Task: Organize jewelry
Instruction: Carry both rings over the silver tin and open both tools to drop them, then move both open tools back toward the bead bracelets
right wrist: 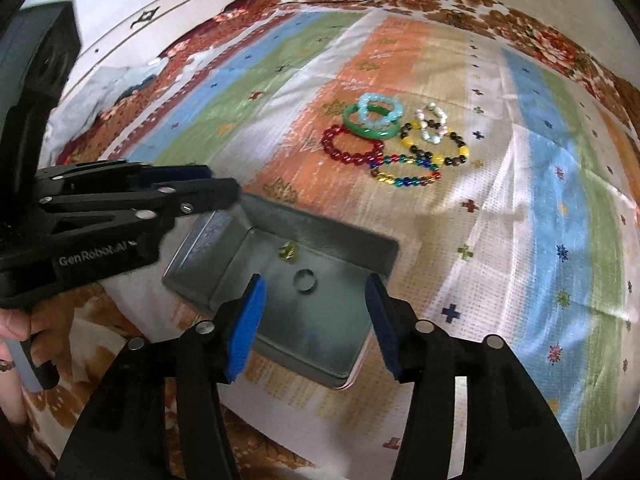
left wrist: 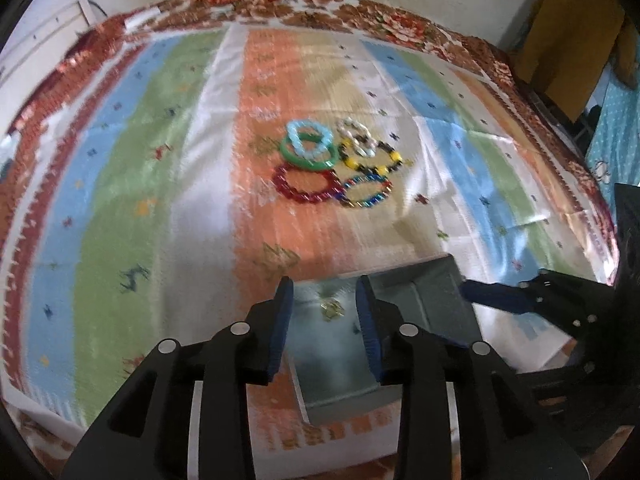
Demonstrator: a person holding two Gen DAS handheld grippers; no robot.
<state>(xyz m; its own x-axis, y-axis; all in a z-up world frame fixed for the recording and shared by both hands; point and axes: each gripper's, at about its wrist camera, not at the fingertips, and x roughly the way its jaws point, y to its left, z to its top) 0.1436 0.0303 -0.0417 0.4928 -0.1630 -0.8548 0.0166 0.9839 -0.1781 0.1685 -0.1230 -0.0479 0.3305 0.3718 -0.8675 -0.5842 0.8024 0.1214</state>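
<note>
An open grey metal tin (right wrist: 320, 324) lies on the striped cloth with its lid (right wrist: 202, 248) hinged open to the left. Inside lie a small ring (right wrist: 306, 280) and a yellowish bead piece (right wrist: 287, 251). Several bracelets lie in a cluster beyond it: red beads (right wrist: 352, 148), green bangle (right wrist: 370, 128), light blue beads (right wrist: 380, 110), yellow-black beads (right wrist: 436, 148), white-pink beads (right wrist: 432, 122), multicolour beads (right wrist: 408, 174). My right gripper (right wrist: 316, 320) is open and empty above the tin. My left gripper (left wrist: 324, 324) is open and empty over the lid (left wrist: 332, 344); it shows in the right wrist view (right wrist: 212, 184).
The striped cloth (left wrist: 160, 184) covers a floral bedspread (left wrist: 404, 30). A yellow-brown board (left wrist: 568, 36) stands at the far right. A white wall panel (right wrist: 168, 12) runs behind the bed at left. The right gripper's fingers (left wrist: 496, 296) show in the left wrist view.
</note>
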